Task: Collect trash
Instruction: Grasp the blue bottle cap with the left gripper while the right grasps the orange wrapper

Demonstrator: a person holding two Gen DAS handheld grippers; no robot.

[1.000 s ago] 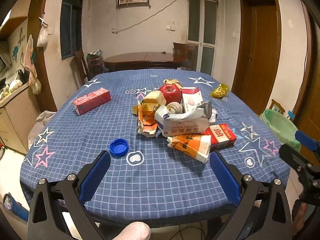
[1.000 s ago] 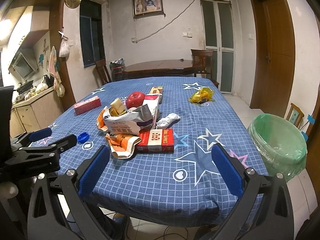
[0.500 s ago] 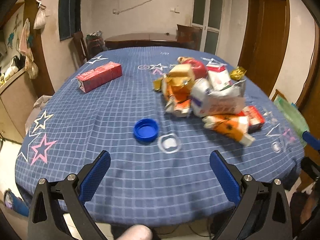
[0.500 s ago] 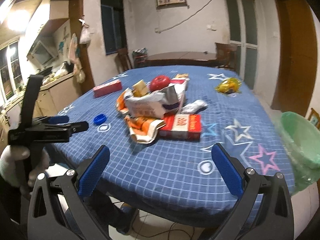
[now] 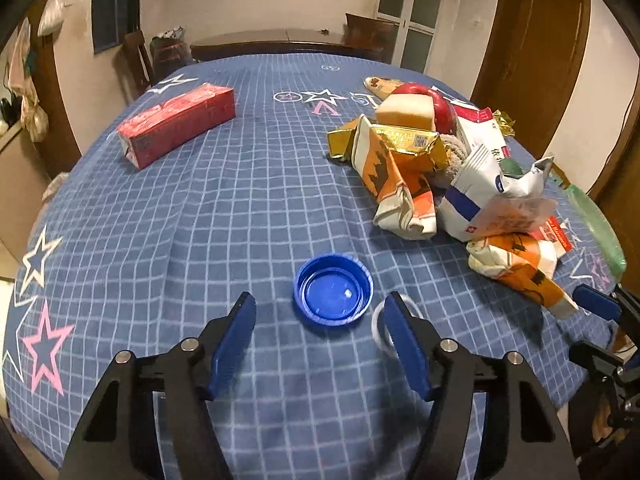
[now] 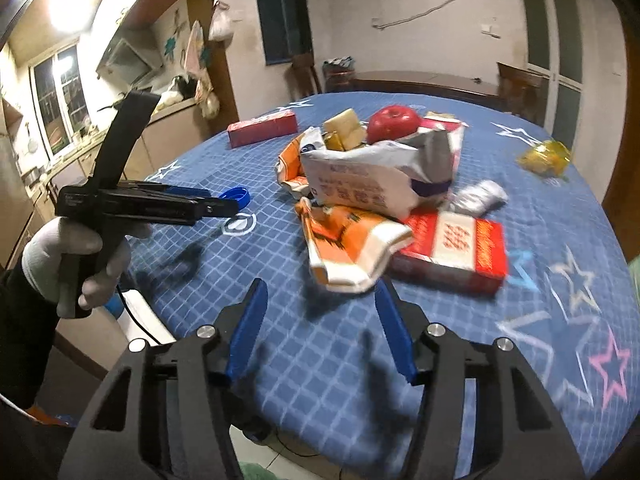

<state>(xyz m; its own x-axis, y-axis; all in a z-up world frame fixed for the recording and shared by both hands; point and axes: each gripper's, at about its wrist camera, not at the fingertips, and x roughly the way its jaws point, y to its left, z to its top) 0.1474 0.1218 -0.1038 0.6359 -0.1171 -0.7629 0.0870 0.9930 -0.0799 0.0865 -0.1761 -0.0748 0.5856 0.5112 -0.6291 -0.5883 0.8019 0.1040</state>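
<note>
Both grippers have just been closing and stand partly open, nothing between their pads. Left gripper hovers over the surface with the blue bottle cap just ahead of its fingertips, untouched; only this view shows the cap's hollow side facing up. Right gripper points at an orange wrapper just beyond its tips, not gripped. Behind that lie a white bag, a red box and an apple. Only the right view shows the gloved hand holding the left gripper.
</note>
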